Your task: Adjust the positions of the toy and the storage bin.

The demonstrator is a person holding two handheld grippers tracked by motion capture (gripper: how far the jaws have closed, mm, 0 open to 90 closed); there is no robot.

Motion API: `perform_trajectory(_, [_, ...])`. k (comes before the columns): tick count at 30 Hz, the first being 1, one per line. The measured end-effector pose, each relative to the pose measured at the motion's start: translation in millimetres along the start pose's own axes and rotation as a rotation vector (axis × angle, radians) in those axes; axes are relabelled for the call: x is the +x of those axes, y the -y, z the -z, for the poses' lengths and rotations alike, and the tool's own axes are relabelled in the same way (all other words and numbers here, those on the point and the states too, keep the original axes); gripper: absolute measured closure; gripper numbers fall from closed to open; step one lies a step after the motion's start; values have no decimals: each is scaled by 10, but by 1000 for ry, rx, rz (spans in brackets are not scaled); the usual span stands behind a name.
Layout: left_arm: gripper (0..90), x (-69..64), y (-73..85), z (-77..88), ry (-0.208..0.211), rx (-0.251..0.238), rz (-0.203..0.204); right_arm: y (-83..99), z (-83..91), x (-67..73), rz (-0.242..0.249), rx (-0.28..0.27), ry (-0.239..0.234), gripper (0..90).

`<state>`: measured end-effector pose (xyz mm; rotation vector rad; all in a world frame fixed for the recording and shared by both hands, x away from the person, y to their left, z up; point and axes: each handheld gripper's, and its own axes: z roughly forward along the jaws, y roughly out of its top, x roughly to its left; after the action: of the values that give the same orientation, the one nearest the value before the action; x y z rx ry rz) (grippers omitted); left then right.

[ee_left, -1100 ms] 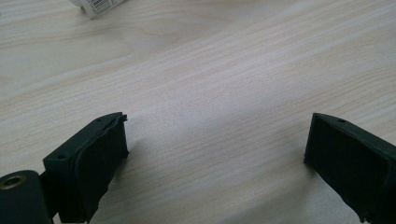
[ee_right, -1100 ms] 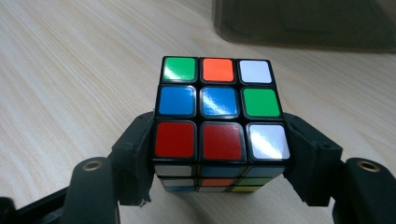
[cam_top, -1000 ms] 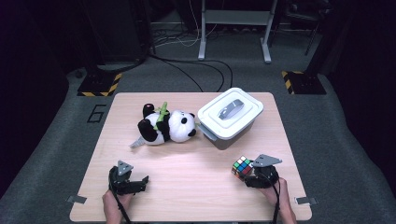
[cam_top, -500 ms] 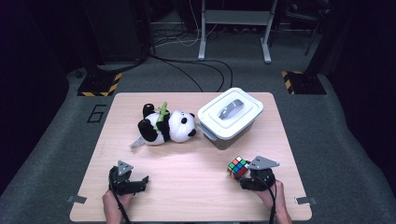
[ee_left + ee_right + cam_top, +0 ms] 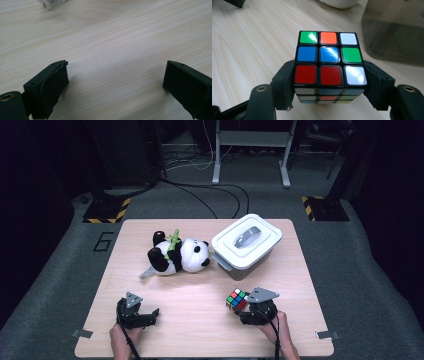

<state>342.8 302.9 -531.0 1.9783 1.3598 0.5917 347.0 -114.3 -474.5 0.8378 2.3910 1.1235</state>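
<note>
1. Up above, the light wooden table [image 5: 200,325] carries a plush panda [image 5: 177,256] beside a white lidded box [image 5: 246,245]; the right gripper [image 5: 243,306] holds a puzzle cube [image 5: 236,299] near the front edge.
2. Over on the left gripper [image 5: 115,80], the jaws stand wide apart above bare wood.
3. Close up, the right gripper's jaws squeeze the cube's sides; its scrambled top shows green, orange, white, blue and red stickers.
</note>
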Motion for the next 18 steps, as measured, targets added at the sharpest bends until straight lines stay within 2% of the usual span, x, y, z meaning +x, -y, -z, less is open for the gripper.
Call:
perform_trajectory(10, [57, -2, 0, 1, -4, 0, 0, -178, -261, 229, 47, 5, -59, 332])
perform_trajectory(18, [58, -2, 0, 2, -3, -1, -1, -331, -444, 385, 53, -8, -97, 333])
